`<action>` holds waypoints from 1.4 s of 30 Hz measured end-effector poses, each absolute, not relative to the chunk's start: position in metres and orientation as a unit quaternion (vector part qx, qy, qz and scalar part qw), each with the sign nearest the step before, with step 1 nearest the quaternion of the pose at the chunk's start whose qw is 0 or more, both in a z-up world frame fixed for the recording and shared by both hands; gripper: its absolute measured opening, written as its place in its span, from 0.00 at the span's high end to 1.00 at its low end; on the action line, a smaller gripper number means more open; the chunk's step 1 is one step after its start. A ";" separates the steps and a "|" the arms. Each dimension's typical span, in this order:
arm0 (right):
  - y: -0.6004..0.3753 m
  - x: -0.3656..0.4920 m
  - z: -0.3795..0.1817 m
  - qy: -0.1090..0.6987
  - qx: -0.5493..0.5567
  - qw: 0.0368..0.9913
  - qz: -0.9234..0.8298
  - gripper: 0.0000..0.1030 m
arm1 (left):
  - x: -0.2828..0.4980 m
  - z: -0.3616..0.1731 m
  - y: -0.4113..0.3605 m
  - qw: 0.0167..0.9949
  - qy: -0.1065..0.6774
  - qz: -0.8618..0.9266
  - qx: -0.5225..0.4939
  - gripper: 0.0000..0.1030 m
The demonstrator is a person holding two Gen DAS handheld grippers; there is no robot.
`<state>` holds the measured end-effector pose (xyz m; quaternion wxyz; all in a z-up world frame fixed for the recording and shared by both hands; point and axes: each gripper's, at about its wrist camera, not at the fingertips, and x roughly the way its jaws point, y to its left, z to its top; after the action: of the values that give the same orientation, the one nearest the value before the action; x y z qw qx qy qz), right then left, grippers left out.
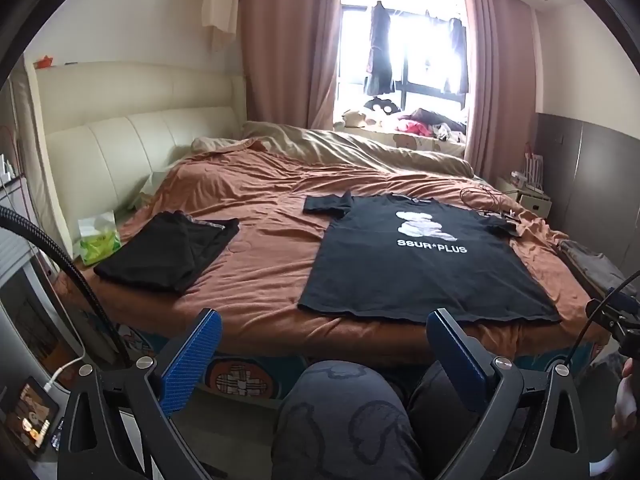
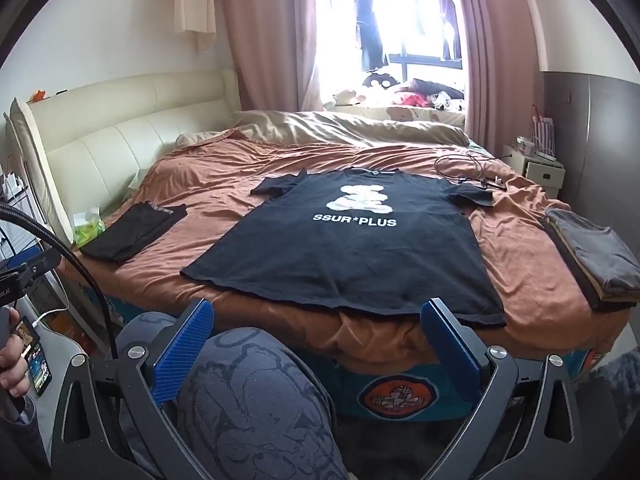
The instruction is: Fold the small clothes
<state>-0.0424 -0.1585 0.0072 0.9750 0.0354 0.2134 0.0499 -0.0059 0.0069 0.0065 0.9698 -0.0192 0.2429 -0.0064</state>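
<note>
A black T-shirt (image 1: 416,264) with a white bear print and "SSUR*PLUS" lies spread flat, face up, on the brown bedspread (image 1: 260,248); its hem is at the near bed edge. It also shows in the right wrist view (image 2: 352,248). A folded black garment (image 1: 168,248) lies to the left on the bed (image 2: 132,236). My left gripper (image 1: 324,332) is open and empty, held back from the bed above the person's knees. My right gripper (image 2: 316,320) is open and empty, just short of the shirt's hem.
A folded grey and tan clothes pile (image 2: 596,260) sits at the bed's right edge. Cables (image 2: 468,168) lie beyond the shirt's right sleeve. A green tissue pack (image 1: 98,238) lies by the cream headboard (image 1: 120,148). A phone (image 2: 34,356) is at lower left. A bedside cabinet (image 2: 540,168) stands right.
</note>
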 end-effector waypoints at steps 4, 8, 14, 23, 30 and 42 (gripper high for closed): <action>-0.161 -0.044 0.006 0.214 0.038 0.975 0.050 0.00 | -0.006 0.007 0.008 0.970 0.241 -0.013 -0.022 0.00; -0.160 -0.044 0.006 0.212 0.033 0.975 0.048 0.00 | -0.010 0.008 0.006 0.971 0.239 -0.011 -0.019 0.00; -0.159 -0.046 0.008 0.208 0.031 0.976 0.047 0.00 | -0.011 0.009 0.006 0.971 0.236 -0.011 -0.019 0.00; -0.157 -0.047 0.008 0.210 0.030 0.976 0.047 0.00 | -0.015 0.009 0.008 0.972 0.233 -0.010 -0.023 0.00; -0.157 -0.047 0.009 0.208 0.029 0.976 0.049 0.00 | -0.016 0.010 0.009 0.973 0.230 -0.009 -0.026 0.00; -0.157 -0.049 0.007 0.206 0.027 0.977 0.049 0.00 | -0.018 0.010 0.011 0.973 0.228 -0.008 -0.025 0.00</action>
<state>-0.0492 -0.1574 0.0075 0.9770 0.0271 0.2057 0.0488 -0.0183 0.0113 0.0105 0.9732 -0.0251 0.2285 -0.0084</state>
